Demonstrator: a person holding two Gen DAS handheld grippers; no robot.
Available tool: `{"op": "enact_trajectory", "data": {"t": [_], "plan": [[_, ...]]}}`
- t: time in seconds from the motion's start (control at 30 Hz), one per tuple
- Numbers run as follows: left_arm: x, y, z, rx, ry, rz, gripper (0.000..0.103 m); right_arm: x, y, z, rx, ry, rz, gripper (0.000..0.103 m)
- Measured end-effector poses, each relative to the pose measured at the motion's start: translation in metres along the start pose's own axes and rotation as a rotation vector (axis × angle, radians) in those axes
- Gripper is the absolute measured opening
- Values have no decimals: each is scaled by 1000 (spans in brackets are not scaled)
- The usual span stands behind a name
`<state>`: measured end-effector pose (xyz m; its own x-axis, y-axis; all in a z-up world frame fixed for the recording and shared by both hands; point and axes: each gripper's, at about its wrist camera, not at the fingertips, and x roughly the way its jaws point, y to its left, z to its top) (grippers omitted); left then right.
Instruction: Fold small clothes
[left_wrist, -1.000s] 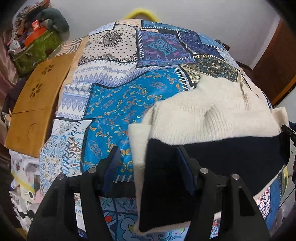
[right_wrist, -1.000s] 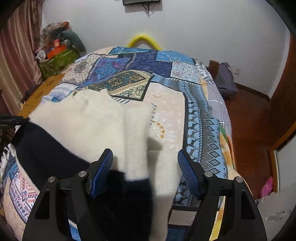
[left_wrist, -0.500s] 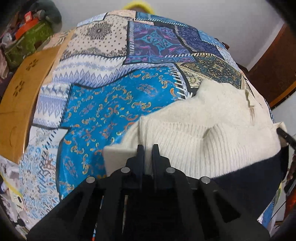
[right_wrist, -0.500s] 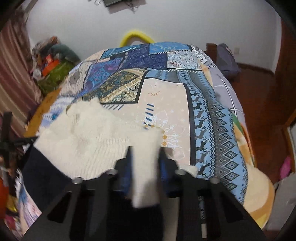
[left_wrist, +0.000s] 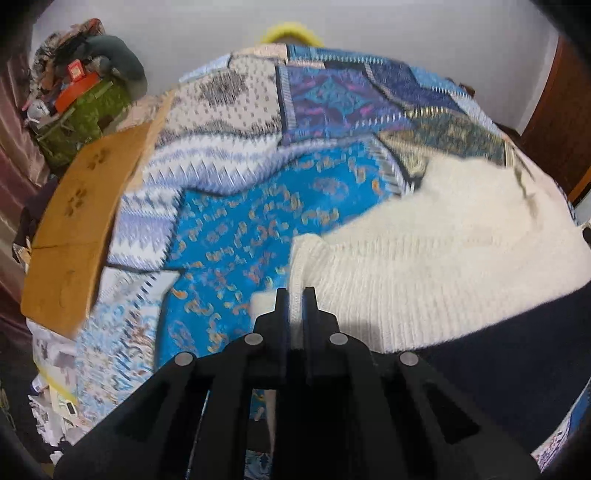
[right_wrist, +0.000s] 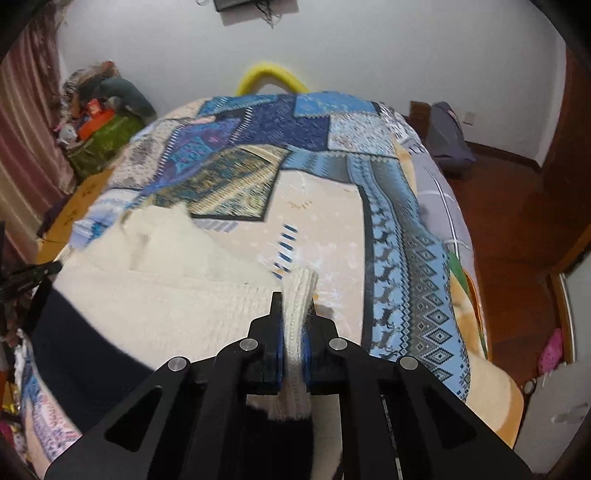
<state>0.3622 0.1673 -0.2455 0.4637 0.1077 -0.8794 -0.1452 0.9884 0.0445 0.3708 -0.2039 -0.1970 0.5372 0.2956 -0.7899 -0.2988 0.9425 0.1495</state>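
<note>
- 1 garment is in play: a cream knit sweater (left_wrist: 443, 258) with a dark navy band (left_wrist: 517, 350) along its near edge, lying on 1 bed covered by a patchwork blanket (left_wrist: 258, 221) in blues, white and tan.
- 2 grippers are in view, 1 per camera, and both are clamped down on the knit.
- The left gripper (left_wrist: 295, 299) has its jaws nearly together, with a thin ribbed cream edge of the sweater pinched between them; the rest of the garment spreads away to its right.
- The right gripper (right_wrist: 295, 306) is likewise closed tight on a bunched cream fold that pokes up past its fingertips, and the sweater (right_wrist: 166, 295) stretches off to its left.
- The sweater sits at the near end of the bed, between the 2 grippers.
- 1 brown board (left_wrist: 77, 229) lies along the bed's left side, 1 yellow arch (right_wrist: 271, 75) rises behind the far end, and 1 grey bag (right_wrist: 448, 136) rests on the wooden floor (right_wrist: 517, 236).
- The left view is motion-blurred, so blanket patterns smear.
- The gripper bodies hide the sweater's lower part, and the navy band is cut off at the frame edges.
</note>
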Motion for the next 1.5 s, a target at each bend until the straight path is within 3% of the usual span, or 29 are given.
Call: {"op": "enact_trajectory", "data": {"t": [0.13, 0.23, 0.3, 0.33, 0.4, 0.47, 0.63, 0.77, 0.97, 1.13, 1.27, 1.5], "plan": [[-12, -2, -4, 32, -25, -7, 8, -5, 0, -4, 3, -1, -32, 12], [-31, -1, -3, 44, -51, 10, 8, -27, 7, -2, -39, -41, -70, 26], [-46, 0, -3, 45, -66, 2, 9, -44, 13, -1, -59, -87, -82, 41], [-54, 1, -4, 44, -74, -8, 10, -53, 16, 0, -65, -111, -77, 44], [-71, -1, -5, 42, -102, -21, 17, -72, 24, 0, -65, -163, -53, 61], [-88, -6, -8, 45, -132, -43, 23, -85, 35, 0, -57, -202, -6, 68], [-115, -27, -15, 68, -183, -82, 34, -92, 74, -3, -105, -206, 89, 68], [-120, -46, -20, 92, -194, -127, 48, -73, 108, -13, -170, -154, 144, 68], [-92, -73, -26, 105, -133, -157, 51, -27, 140, -31, -233, -27, 177, 68], [-63, -85, -38, 126, -72, -133, 51, 5, 149, -48, -272, 80, 167, 68], [-59, -82, -48, 128, -108, -90, 68, 5, 142, -56, -274, 73, 179, 71], [-63, -65, -59, 119, -118, -83, 79, -7, 123, -64, -266, 67, 123, 71]]}}
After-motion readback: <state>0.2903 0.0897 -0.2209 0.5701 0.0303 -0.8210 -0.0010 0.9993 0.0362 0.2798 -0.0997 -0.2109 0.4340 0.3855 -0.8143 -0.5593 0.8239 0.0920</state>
